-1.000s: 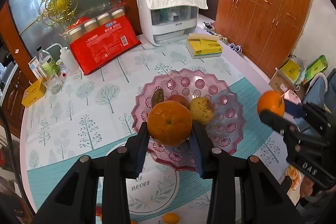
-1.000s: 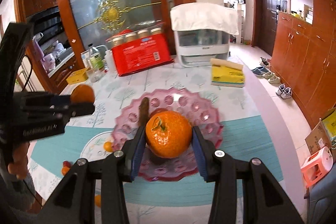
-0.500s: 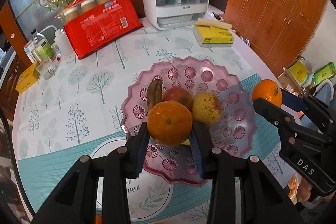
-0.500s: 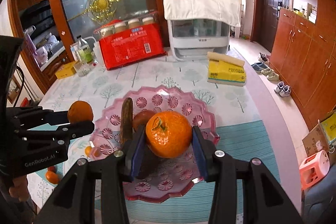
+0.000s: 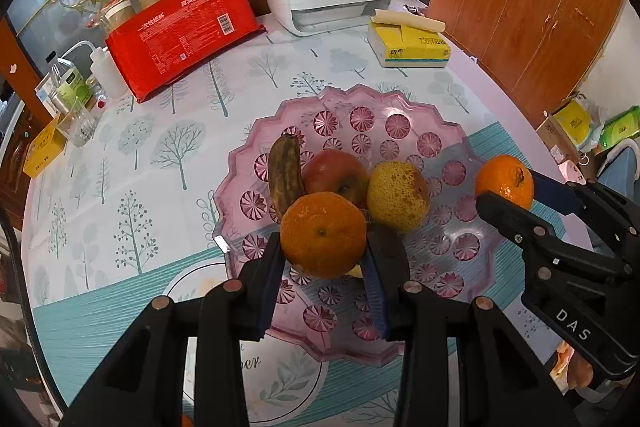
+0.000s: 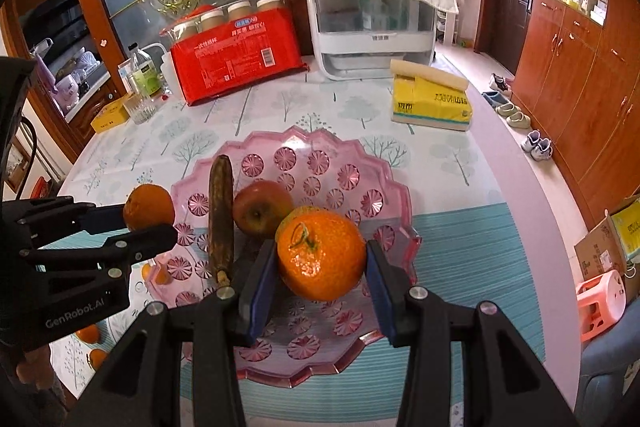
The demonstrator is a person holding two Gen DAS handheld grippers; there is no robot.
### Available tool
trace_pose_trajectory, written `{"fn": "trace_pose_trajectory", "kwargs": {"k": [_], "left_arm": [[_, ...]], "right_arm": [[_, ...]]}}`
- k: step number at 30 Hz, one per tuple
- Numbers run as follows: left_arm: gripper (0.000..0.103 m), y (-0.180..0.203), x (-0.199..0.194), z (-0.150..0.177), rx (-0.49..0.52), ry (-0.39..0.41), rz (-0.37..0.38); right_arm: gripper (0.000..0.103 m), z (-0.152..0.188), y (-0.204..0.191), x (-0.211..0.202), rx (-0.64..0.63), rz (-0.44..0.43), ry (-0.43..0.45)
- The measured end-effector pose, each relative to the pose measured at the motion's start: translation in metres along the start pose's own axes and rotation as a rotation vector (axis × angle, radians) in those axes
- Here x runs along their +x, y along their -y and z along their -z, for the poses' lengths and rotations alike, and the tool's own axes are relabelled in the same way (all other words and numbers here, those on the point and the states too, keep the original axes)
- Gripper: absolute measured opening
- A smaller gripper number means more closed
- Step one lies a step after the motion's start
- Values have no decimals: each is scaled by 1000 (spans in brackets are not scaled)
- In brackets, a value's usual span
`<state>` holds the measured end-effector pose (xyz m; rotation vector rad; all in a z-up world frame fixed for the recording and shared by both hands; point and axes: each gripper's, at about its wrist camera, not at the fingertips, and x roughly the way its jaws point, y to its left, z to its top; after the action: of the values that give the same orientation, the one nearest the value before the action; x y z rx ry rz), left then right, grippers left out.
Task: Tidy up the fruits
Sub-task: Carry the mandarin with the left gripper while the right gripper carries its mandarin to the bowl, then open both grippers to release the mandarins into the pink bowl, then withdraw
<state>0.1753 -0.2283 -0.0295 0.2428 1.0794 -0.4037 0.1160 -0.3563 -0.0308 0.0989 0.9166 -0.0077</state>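
I've got L gripper (image 5: 324,259) clamped on an orange (image 5: 323,234) and R gripper (image 6: 320,267) clamped on a tangerine (image 6: 321,254), both over the pink fruit plate (image 5: 400,107), apple (image 5: 335,175) at 12 o'clock.

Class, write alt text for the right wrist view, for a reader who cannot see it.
The right gripper holds an orange over a pink scalloped fruit plate already holding a red apple and a browned banana. At left, the left gripper holds a second orange.
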Motion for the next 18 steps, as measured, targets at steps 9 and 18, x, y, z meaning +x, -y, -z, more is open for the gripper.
{"fn": "trace_pose_trajectory", "kwargs": {"k": [9, 18], "left_arm": [[38, 0, 4, 4, 6, -28, -22], [61, -1, -2, 7, 5, -14, -52]], "right_arm": [[45, -1, 0, 5, 1, 4, -26], [46, 0, 0, 8, 20, -15, -50]]}}
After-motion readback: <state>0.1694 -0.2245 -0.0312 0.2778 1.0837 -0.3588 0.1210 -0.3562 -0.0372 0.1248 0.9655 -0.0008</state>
